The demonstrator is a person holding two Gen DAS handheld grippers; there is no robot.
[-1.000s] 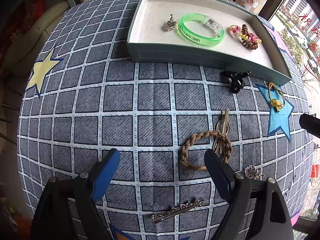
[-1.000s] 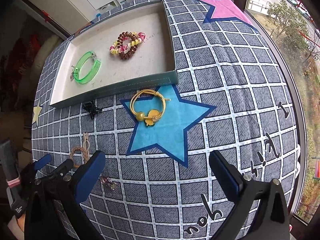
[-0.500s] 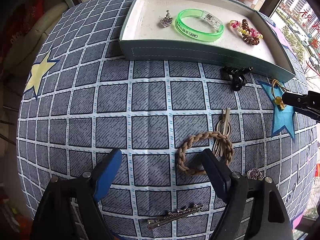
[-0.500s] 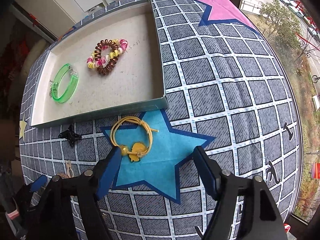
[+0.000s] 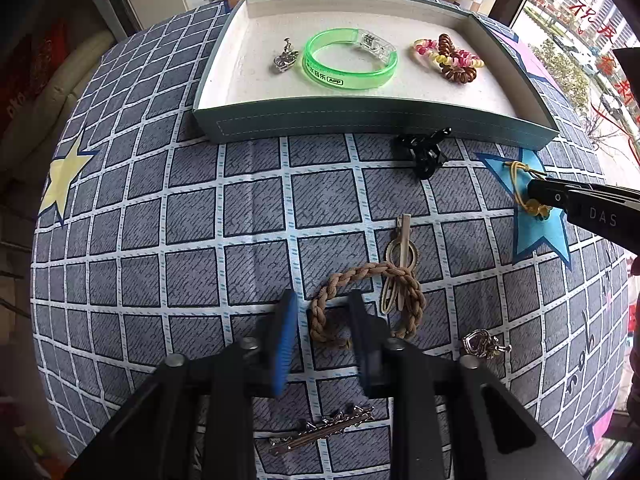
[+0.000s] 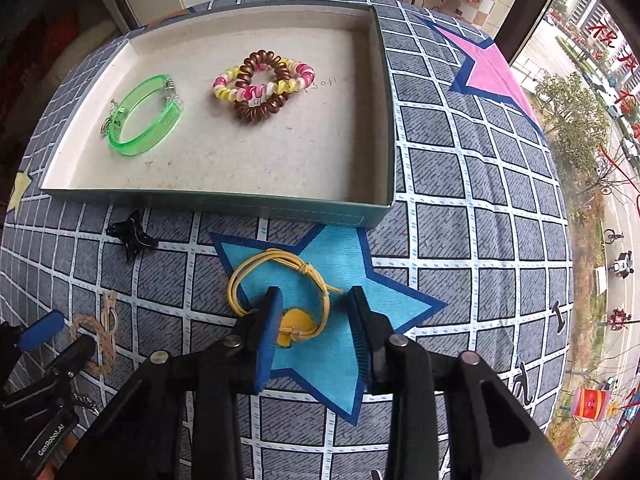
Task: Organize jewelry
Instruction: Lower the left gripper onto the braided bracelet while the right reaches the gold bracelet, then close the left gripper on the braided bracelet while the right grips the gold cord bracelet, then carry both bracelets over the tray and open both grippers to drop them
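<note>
A shallow box tray holds a green bangle, coiled hair ties and a silver charm. My left gripper is partly closed, its fingers straddling the left end of a brown braided bracelet on the cloth. My right gripper is partly closed around the near side of a yellow cord bracelet with a yellow bead, lying on the blue star. Neither piece is lifted.
On the checked cloth lie a black claw clip, a beige hair clip, a silver heart charm and a silver bar clip. A window is at the right.
Both grippers have moved forward and down and narrowed from wide open. The left now straddles the braided bracelet; the right now straddles the yellow cord bracelet.
</note>
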